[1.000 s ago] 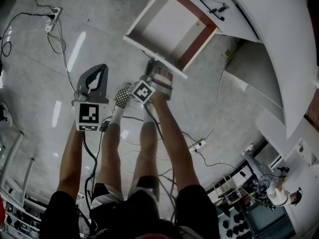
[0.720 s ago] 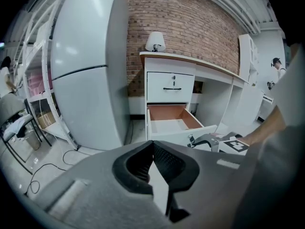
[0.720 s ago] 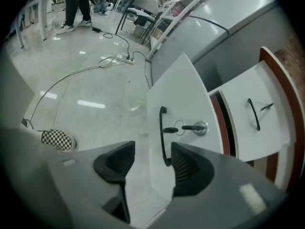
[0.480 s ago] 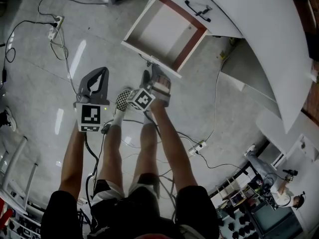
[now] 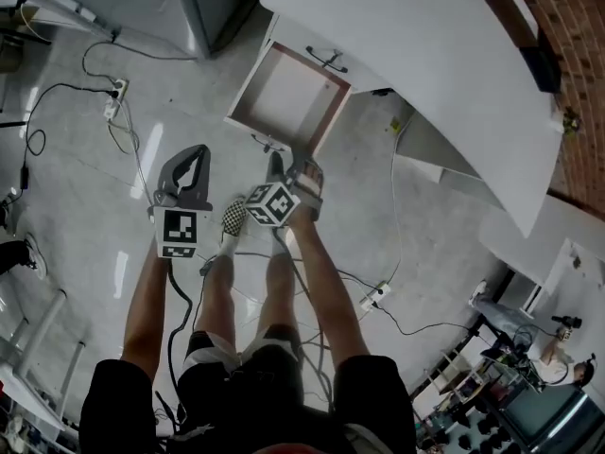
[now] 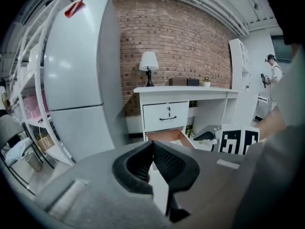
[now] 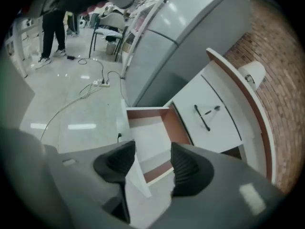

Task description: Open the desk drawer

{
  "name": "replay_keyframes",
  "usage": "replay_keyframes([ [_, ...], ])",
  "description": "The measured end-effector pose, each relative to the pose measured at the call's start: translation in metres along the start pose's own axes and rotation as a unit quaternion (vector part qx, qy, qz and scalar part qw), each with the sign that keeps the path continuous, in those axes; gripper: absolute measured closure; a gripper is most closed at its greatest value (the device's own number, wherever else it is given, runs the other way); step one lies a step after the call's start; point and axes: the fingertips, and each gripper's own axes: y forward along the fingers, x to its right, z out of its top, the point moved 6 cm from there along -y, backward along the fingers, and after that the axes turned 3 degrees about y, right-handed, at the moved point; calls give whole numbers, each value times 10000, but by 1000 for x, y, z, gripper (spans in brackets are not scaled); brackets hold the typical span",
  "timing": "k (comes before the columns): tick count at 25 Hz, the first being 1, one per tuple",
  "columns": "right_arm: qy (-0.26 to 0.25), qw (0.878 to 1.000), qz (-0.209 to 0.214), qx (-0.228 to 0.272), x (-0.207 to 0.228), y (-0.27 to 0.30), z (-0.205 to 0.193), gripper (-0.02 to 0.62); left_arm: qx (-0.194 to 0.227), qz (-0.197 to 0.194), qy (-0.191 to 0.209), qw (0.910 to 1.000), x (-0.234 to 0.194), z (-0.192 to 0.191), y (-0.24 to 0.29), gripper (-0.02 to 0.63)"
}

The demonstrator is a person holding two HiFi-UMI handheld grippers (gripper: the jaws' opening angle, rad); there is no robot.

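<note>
**Status: pull completed, gripper released.**

1. Right gripper: a second ago it was down at the front edge of the drawer. It has since let go. Its jaws have just been opening and now stand wide apart, with no part of the furniture between the pads. It has also lifted away, so the drawer sits ahead of and below the jaws, well apart from them. In the right gripper view the drawer shows through the gap between the jaws.

2. Drawer: pulled well out from under the desk. Its inside is bare and fully exposed. It was already out a second ago and has not slid back since the release. Its front panel is the part nearest the right jaws.

3. Upper drawer: shut, handle untouched. It lies beyond and to the right of the right jaws.

4. Left gripper: jaws together, nothing between them. It has risen alongside the right gripper and is not near any part of the desk. The open drawer shows low down, just beyond its jaw tips.

5. Head view: the desk and floor now look farther off than before, which fits both grippers being raised.

**Assessment:** the task appears done. The drawer is open and no gripper is on it. No further pull seems required unless fuller extension is wanted.
</note>
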Motion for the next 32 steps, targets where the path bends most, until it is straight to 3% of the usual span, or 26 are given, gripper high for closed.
replay_keyframes([
  [5, 984, 9941, -248, 385, 77, -56, 30, 357, 353, 10, 148, 9993, -10, 70, -17, 597],
  [12, 2192, 9703, -377, 949, 174, -153, 65, 376, 895, 1, 378, 9953, -19, 171, -42, 597],
  [17, 2646, 9482, -646, 1634, 228, -226, 84, 380, 1277, -53, 582, 9901, -17, 235, -62, 597],
  [24, 3164, 9094, -1116, 2460, 278, -320, 84, 443, 1659, -210, 752, 9830, 4, 304, -102, 597],
  [32, 3398, 8791, -1779, 2829, 295, -396, 59, 528, 2067, -434, 957, 9727, 27, 353, -139, 597],
])
